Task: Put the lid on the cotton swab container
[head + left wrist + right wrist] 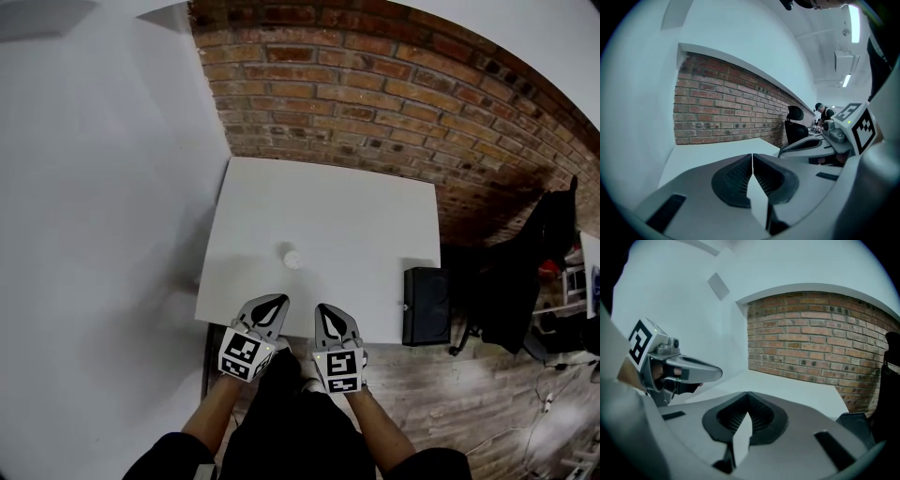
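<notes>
Head view puts the small white cotton swab container (291, 255) alone near the middle of the white tabletop (356, 211); whether it is already capped is too small to tell. The left gripper (270, 302) and right gripper (328, 311) hover at the near edge, well short of it. Their fingers are pressed together on nothing, so they are probably idle rather than working.

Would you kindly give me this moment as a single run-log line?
left tongs: shut, empty | right tongs: shut, empty | cotton swab container: on white table, beyond both tongs, untouched
</notes>
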{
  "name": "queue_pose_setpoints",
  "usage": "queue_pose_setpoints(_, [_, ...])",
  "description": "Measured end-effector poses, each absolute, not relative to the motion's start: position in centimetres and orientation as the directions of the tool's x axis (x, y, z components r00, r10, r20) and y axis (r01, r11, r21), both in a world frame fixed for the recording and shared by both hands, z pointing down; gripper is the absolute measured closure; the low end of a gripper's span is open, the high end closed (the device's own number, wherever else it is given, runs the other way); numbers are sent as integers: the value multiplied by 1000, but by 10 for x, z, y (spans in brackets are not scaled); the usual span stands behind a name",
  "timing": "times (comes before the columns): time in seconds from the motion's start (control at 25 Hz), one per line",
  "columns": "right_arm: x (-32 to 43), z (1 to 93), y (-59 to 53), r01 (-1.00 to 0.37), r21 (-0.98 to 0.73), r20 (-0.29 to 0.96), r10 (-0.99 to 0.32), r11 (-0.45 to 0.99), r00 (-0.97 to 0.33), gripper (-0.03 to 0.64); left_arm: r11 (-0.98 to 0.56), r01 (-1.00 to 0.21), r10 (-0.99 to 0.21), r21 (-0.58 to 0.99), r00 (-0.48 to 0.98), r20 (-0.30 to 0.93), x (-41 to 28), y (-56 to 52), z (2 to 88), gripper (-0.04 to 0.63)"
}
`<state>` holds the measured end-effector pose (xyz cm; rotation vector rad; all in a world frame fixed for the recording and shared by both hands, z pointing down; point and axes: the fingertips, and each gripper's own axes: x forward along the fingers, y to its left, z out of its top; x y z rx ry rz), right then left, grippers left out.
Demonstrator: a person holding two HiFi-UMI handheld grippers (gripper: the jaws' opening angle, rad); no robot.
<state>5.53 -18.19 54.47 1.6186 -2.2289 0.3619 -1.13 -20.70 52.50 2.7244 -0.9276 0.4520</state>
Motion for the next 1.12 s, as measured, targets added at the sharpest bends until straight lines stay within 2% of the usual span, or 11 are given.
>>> queue_pose_setpoints(0.4, [71, 517, -115, -943, 24, 362, -882, 331, -301, 597, -723, -682, -611, 111, 707, 356, -8, -125, 520, 580])
queue_pose_setpoints(1.12, [62, 486, -26, -944, 0, 318, -895, 331, -314, 597, -711, -701, -645, 64, 685, 340, -10, -34, 490, 580])
